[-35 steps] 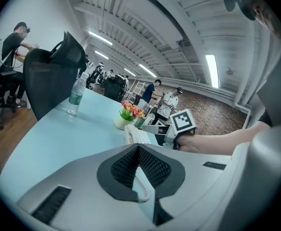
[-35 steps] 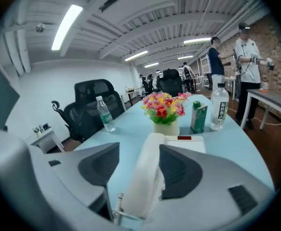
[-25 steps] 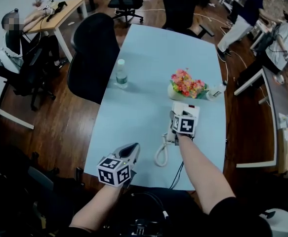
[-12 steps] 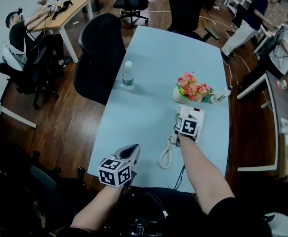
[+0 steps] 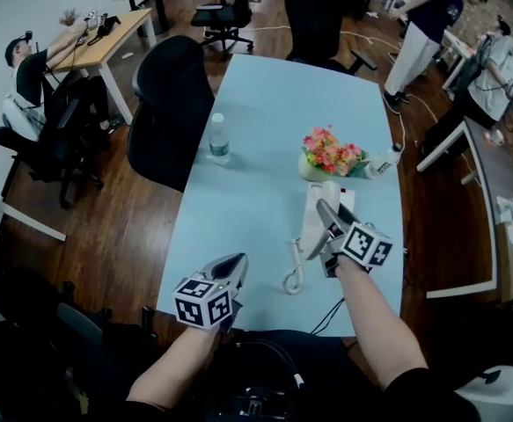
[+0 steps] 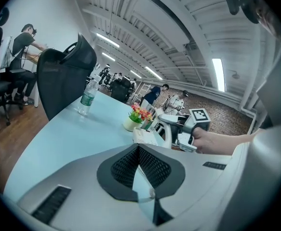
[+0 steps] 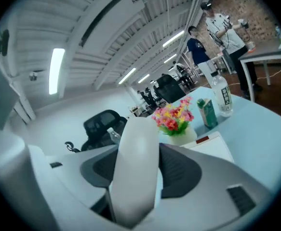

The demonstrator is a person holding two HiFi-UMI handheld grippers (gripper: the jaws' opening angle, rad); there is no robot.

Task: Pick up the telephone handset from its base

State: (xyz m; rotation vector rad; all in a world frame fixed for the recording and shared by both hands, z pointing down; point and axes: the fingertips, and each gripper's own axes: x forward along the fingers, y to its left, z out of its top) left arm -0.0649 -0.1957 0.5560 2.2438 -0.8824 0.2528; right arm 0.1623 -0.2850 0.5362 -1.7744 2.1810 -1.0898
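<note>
head view / handset: white handset (image 5: 311, 222) is off its base (image 5: 345, 199), tilted, up over the base's left side, centre-right of frame.
head view / right gripper: right gripper (image 5: 325, 231) has the handset crosswise between its jaws. I read them as closing on it, a pad on each side.
head view / cord: coiled cord (image 5: 291, 271) runs from the handset's lower end to a loop on the counter (image 5: 265, 121).
head view / left gripper: left gripper (image 5: 236, 264) sits lower left of centre over the counter's near edge, jaws together, nothing in them, well apart from the phone.
head view / rest: flower pot (image 5: 331, 155) just beyond the base; water bottle (image 5: 218, 139) near the counter's left edge, beside a black office chair (image 5: 170, 104).
left gripper view / jaws: tips meet at frame centre (image 6: 139, 148), nothing between them, only a sliver of counter shows below.
left gripper view / right of centre: I see the right gripper (image 6: 175, 129) gripping the handset (image 6: 168, 131) above the base (image 6: 142, 136); flower pot (image 6: 139, 113) behind, water bottle (image 6: 86, 99) upper left.
right gripper view / jaws: handset (image 7: 135, 177) fills the gap from bottom centre upward, both pads against it.
right gripper view / background: base (image 7: 212, 146) lower right on the counter; flower pot (image 7: 174, 117) beyond it, then a green carton (image 7: 207, 112) and a clear bottle (image 7: 223, 97) to its right.
</note>
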